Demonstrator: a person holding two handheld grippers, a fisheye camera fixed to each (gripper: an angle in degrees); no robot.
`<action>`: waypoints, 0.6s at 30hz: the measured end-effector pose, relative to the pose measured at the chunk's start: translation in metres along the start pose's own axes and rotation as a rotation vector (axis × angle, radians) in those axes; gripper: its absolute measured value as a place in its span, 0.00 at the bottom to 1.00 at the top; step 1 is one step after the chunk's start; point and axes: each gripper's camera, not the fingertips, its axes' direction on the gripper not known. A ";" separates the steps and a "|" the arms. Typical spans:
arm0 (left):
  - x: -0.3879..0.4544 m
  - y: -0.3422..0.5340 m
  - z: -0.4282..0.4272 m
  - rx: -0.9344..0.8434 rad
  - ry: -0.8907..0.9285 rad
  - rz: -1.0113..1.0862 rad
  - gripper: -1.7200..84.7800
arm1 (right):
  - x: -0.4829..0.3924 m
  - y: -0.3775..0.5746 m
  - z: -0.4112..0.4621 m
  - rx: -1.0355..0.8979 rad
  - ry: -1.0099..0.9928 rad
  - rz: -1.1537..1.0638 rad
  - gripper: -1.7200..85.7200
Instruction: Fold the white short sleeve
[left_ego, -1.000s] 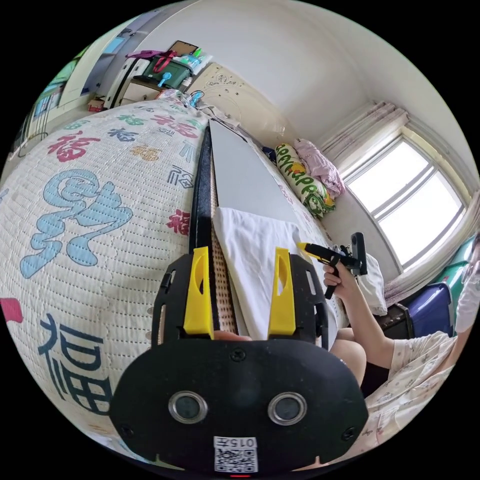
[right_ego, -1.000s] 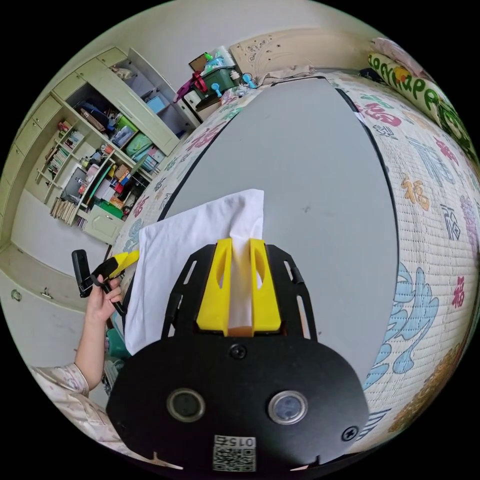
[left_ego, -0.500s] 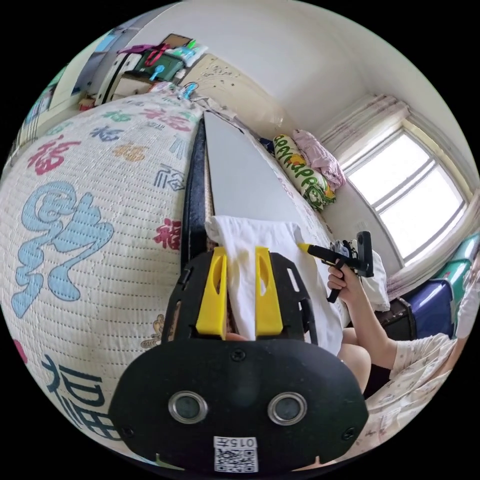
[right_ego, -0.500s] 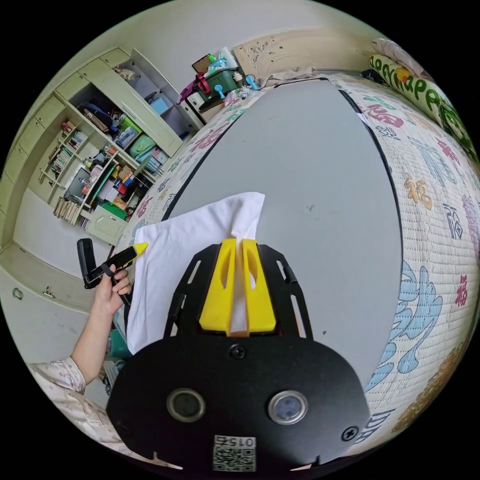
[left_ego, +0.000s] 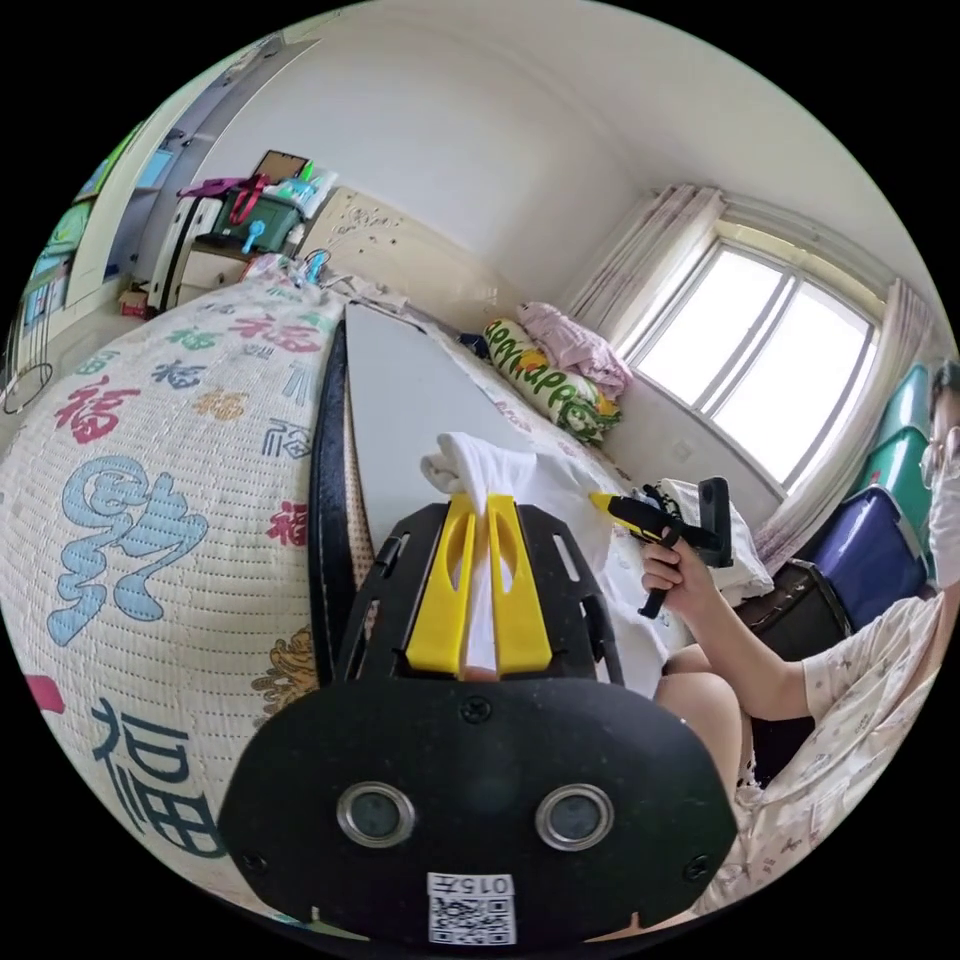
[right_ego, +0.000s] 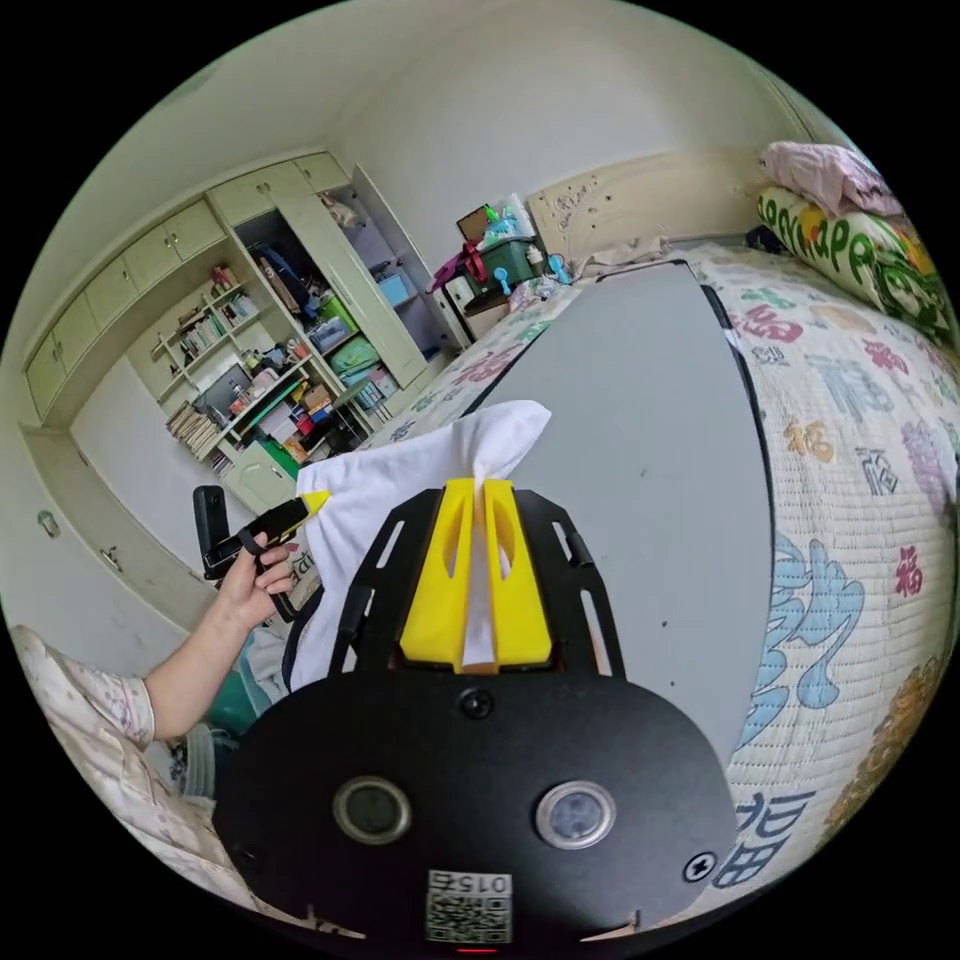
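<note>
both tools have a grip on the white short sleeve (right_ego: 400, 480): left gripper (left_ego: 478, 585) has its yellow jaws nearly closed w/ a bunched corner of cloth squeezed between them, right gripper (right_ego: 475, 575) the same on the other corner. the shirt hangs stretched between the two, near the front end of the grey board (right_ego: 640, 400), and looks lifted off it rather than lying flat. in the right gripper view it reads as a compact rectangle, no sleeves or collar visible, so i'd judge at least one fold is in. prob mid-fold now: corners up, ready to carry over. left to do: lay it down, square the edges, maybe one more fold. can't tell how many layers there are.

around: board lies on a quilted bedspread (left_ego: 150, 450) w/ coloured characters. pillows (left_ego: 545, 375) stacked far end by the window (left_ego: 760, 370). open shelves (right_ego: 260, 380) full of stuff beside the bed, storage bins (left_ego: 870, 540) by the person's side. nothing sits on the board where the shirt would land. only snag i see: the shirt's lower edge drapes toward the person's lap (left_ego: 700, 700) off the board's front edge, could drag.
</note>
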 end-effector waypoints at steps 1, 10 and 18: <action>0.012 -0.002 -0.018 0.024 0.017 0.017 0.02 | -0.025 0.008 -0.013 0.019 0.012 -0.050 0.02; 0.128 -0.046 -0.157 0.183 0.153 0.219 0.02 | -0.170 0.090 -0.132 0.234 -0.029 -0.160 0.03; 0.292 -0.132 -0.195 0.295 0.345 0.424 0.02 | -0.265 0.160 -0.268 0.506 0.127 -0.242 0.02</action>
